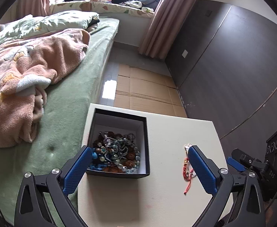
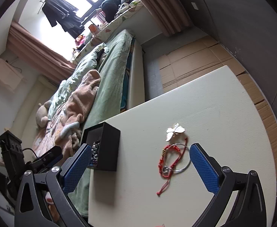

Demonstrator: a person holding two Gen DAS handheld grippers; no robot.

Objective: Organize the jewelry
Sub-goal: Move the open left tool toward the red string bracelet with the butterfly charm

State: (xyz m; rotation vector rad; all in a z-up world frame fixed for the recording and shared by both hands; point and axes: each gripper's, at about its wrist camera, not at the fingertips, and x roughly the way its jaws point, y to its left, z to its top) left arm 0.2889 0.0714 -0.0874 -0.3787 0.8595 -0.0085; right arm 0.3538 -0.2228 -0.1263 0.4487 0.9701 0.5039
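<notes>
Jewelry is split between two spots: a tangled heap of beads fills the black box ahead of the left claw, and three loose pieces lie on the white counter just ahead of the right claw. Those are a red cord bracelet, a thin silver bangle overlapping it, and a pale butterfly-shaped piece just beyond. Both claws stand wide apart, holding nothing. Because cord and bangle cross each other, closing on one could drag the other along or flick it off the counter. The bangle lies flat, so the pads may slide over it. The box sits near the counter's bed-side edge; a nudge could tip it onto the bed.
</notes>
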